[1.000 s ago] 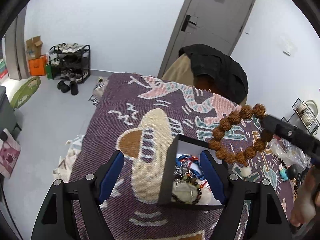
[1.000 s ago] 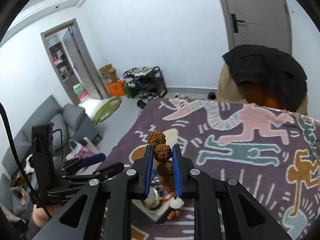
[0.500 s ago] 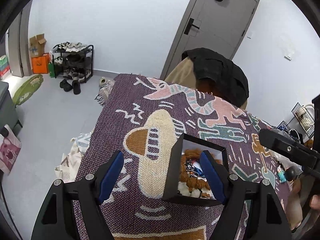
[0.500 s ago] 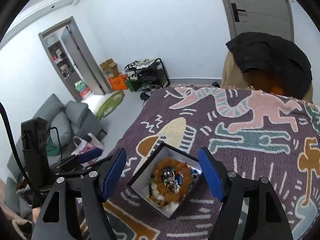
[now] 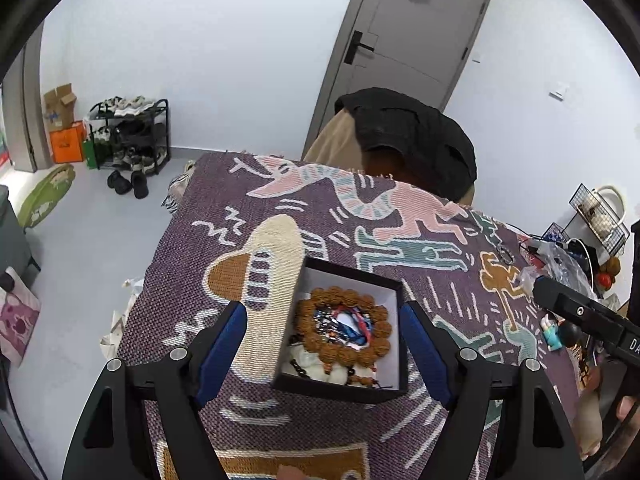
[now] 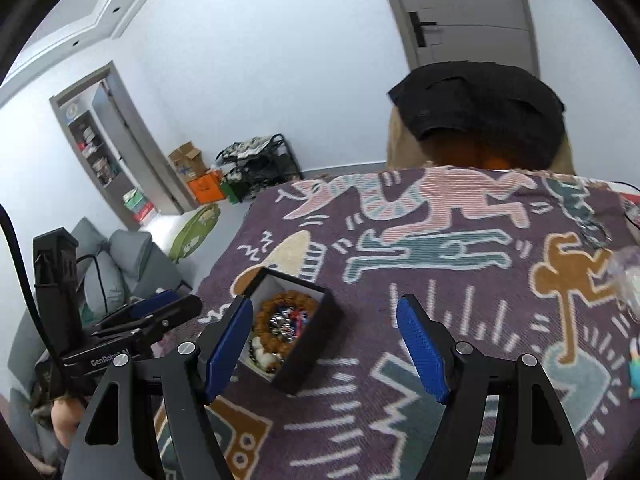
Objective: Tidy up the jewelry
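Observation:
A black open box [image 5: 362, 278] with a white lining sits on the patterned purple blanket [image 5: 400, 248]. A brown bead bracelet [image 5: 310, 344] lies in it on top of other jewelry. My left gripper [image 5: 324, 354] is open, its blue pads on either side of the box. The box also shows in the right wrist view [image 6: 316, 338], with the bracelet [image 6: 266, 312] inside. My right gripper [image 6: 324, 350] is open and empty, above and to the right of the box.
A chair with a black jacket [image 5: 412, 132] stands at the blanket's far edge. Clutter, a plastic bag [image 5: 560, 256] and small figures lie at the right edge. A shoe rack [image 5: 128, 140] and a sofa [image 6: 116, 264] stand on the floor to the left.
A second ago my right gripper held the brown bead bracelet over the box. It opened, the bracelet dropped into the box, and the right gripper has drawn back to the right.

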`<state>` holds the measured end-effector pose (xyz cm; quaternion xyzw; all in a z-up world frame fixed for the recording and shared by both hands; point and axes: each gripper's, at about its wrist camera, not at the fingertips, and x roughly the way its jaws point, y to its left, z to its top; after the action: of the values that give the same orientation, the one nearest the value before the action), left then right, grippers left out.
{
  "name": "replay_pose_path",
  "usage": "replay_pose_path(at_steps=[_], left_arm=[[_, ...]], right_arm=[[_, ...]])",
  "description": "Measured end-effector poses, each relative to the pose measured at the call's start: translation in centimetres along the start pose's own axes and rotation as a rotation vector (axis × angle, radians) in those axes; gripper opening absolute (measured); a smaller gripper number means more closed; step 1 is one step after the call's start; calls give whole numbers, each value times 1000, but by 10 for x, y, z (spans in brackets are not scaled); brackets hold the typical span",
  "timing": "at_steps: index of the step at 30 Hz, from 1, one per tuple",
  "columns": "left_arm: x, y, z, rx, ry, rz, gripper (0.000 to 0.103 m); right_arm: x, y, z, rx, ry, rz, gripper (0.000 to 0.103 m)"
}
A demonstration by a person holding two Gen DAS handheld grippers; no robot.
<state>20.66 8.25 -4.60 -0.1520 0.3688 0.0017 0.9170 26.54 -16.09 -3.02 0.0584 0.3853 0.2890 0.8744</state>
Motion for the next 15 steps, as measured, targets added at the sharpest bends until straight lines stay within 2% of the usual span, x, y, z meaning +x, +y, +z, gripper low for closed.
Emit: replay_pose_path(at_steps=[1, 5, 15], left_arm=[[-1, -2, 0, 1, 0, -2, 81], [-7, -15, -4, 8, -16, -15, 99], [-29, -57, -22, 100, -61, 3, 103]], right_arm=[[-4, -4, -1, 9, -4, -11, 74], [-22, -17, -8, 32, -15, -25, 75], [-79, -39, -39, 58, -84, -120, 75]])
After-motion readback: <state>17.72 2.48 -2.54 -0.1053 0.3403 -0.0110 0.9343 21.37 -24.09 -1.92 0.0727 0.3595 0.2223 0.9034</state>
